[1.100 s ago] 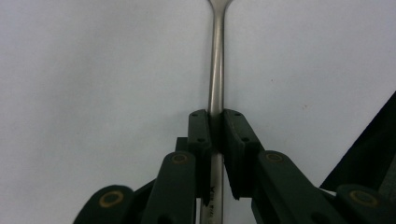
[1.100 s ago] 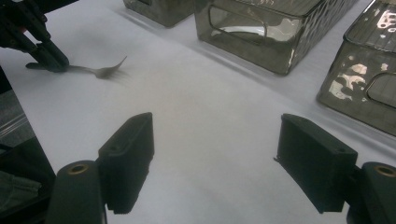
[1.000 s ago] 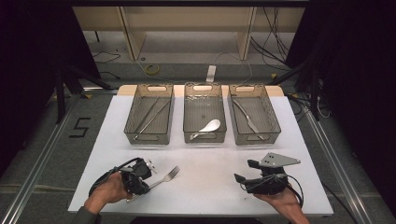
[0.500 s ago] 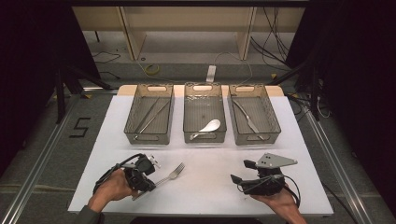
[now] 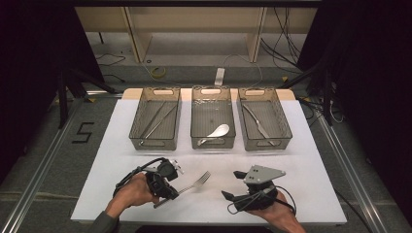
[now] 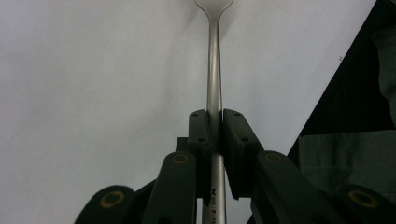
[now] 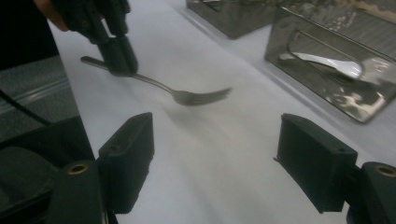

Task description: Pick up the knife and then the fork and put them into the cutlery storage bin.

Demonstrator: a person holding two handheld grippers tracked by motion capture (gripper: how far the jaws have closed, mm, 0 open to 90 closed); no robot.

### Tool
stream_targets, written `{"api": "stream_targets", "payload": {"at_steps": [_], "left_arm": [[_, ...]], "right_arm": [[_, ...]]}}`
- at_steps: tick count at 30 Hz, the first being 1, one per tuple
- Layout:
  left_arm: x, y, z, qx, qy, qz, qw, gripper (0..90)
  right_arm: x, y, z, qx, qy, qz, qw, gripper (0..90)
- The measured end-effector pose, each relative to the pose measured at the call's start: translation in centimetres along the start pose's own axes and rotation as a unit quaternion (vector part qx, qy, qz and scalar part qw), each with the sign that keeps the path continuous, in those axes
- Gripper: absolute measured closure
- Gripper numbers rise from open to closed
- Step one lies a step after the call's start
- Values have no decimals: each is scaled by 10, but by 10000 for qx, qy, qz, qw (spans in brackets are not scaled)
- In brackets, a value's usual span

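Note:
A silver fork [image 5: 197,181] is held by its handle in my left gripper [image 5: 168,191], which is shut on it at the front left of the white table. Its tines point right and away, and it hangs just above the surface. In the left gripper view the handle [image 6: 214,70] runs straight up between the closed pads [image 6: 201,135]. My right gripper [image 5: 232,185] stands open at the front right, jaws pointing left toward the fork, with nothing between them. The right gripper view looks past its own open jaws [image 7: 215,154] at the fork [image 7: 187,95] and the left gripper [image 7: 116,51].
Three clear bins stand in a row at the back of the table. The left bin [image 5: 137,121] holds long thin utensils, the middle bin [image 5: 194,121] a spoon [image 5: 216,132], the right bin [image 5: 284,124] a knife [image 5: 257,124]. The table's front edge lies just below both hands.
My left gripper has moved to the right and risen a little with the fork in it. My right gripper has slid left toward the fork.

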State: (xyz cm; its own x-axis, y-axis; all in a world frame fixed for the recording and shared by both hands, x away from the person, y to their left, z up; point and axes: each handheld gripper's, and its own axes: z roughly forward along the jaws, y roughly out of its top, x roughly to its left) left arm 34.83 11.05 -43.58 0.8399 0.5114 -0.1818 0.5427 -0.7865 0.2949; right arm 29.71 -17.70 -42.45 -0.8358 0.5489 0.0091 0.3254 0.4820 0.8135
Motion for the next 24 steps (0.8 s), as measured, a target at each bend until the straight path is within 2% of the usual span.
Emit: {"api": "stream_targets", "payload": {"at_steps": [4,7,10,13,15,18,24], "left_arm": [[-9,13,1,2,-102,120,9999,818],[-16,22,0,29,-156,247,9996,818],[-21,30,1,51,-197,348,9992,818],[-26,36,1,77,-245,435,9987,818],[-29,38,1,87,-247,483,9985,818],[-32,41,1,96,-248,512,9983,818],[-37,46,0,77,-312,575,9978,818]], "right_arm": [[13,5,15,158,41,-452,9988,280],[24,7,25,268,-1,-851,9960,281],[32,7,35,415,-10,-1301,9906,287],[37,7,44,598,-93,-1586,9855,298],[38,6,47,636,-125,-1718,9830,311],[39,7,50,653,-143,-1811,9812,335],[42,6,58,757,-211,-2147,9735,403]]}}
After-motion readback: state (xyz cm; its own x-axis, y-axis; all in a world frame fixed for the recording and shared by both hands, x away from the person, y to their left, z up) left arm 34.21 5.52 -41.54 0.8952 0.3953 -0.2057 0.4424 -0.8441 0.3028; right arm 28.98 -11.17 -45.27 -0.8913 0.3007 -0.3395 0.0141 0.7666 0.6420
